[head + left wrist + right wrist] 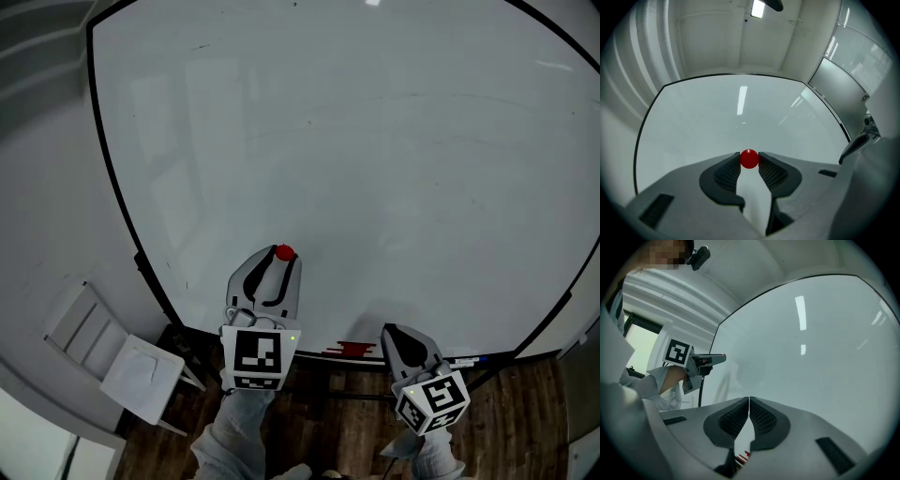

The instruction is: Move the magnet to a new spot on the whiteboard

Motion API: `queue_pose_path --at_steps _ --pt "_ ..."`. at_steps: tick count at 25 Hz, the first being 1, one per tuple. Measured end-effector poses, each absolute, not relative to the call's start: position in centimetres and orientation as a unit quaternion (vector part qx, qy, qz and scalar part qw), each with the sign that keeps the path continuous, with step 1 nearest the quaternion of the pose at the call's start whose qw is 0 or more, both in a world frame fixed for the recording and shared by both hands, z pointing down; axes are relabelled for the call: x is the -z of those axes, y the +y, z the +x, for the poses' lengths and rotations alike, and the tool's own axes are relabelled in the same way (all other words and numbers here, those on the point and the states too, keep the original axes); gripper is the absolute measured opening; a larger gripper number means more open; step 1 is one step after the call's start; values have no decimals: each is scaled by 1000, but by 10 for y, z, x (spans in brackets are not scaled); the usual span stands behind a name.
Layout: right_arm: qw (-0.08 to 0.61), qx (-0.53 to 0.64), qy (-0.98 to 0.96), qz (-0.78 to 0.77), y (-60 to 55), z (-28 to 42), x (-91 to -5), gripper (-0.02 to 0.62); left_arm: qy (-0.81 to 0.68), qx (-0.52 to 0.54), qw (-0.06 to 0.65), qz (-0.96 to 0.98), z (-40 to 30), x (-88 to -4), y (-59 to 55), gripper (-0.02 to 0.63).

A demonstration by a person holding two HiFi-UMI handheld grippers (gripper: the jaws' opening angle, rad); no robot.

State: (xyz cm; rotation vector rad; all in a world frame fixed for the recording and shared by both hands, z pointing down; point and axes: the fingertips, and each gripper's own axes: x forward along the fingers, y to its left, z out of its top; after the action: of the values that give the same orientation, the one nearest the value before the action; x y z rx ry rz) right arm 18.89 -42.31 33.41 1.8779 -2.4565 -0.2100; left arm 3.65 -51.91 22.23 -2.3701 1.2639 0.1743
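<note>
The left claw pinches the red magnet near the bottom edge of the whiteboard, probably to carry it. The right claw is closed, empty.

White chair stands on dark wooden floor.

White chair, slatted back, lower left. Dark wood-plank floor along bottom. Red striped item on narrow ledge just above floor; pen with blue end further right, same ledge. Ceiling light lit overhead. Bright window far left.
</note>
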Motion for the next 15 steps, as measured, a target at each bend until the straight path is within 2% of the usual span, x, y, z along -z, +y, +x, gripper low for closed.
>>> queue_pose_path --at_steps 15 --pt "-9 19 -775 632 -392 183 -358 28 435 -25 146 -888 6 -312 -481 124"
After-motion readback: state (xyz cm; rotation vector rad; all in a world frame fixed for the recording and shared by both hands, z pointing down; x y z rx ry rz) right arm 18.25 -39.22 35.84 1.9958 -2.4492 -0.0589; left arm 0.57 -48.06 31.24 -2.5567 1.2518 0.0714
